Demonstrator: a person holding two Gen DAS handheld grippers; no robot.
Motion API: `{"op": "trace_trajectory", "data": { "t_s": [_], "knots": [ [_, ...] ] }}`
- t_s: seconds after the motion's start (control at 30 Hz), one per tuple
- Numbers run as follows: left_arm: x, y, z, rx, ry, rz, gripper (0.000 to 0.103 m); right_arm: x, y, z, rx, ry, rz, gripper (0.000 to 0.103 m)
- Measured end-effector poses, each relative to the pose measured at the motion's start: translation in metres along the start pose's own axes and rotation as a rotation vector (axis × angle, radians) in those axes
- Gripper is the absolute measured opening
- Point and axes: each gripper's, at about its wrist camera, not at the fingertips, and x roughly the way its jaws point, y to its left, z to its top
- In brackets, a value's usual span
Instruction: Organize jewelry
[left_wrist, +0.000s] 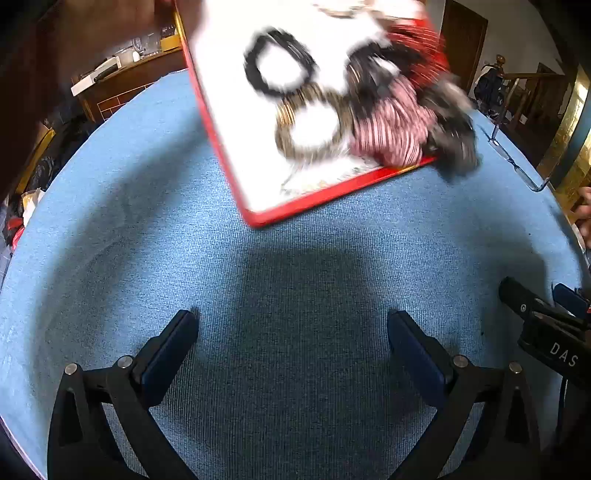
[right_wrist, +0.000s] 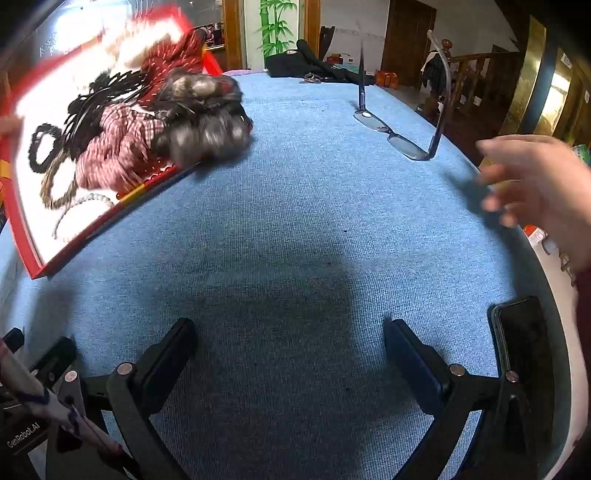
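Red tray (left_wrist: 258, 218) of jewelry tilted over the blue tabletop (left_wrist: 295, 277).
Left gripper (left_wrist: 293, 328) and right gripper (right_wrist: 288, 338) both released, empty; glasses (right_wrist: 399, 136) at 1 o'clock.

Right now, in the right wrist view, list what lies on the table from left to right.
Red tray with the jewelry pile → fluffy grey piece hanging over the tray's edge → glasses → bare hand above the table's edge → phone.

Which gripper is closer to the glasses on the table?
Right. The right gripper has the glasses ahead and slightly right; from the left gripper they lie far right.
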Motion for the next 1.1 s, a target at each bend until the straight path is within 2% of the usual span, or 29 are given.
{"op": "trace_trajectory", "data": {
  "t_s": [1.1],
  "knots": [
    [0.0019, 0.0051, 0.0041, -0.001, -0.003, 0.001, 0.103, -0.0023, 0.0013, -0.0011, 0.003, -0.002, -0.003, 0.103]
  ]
}}
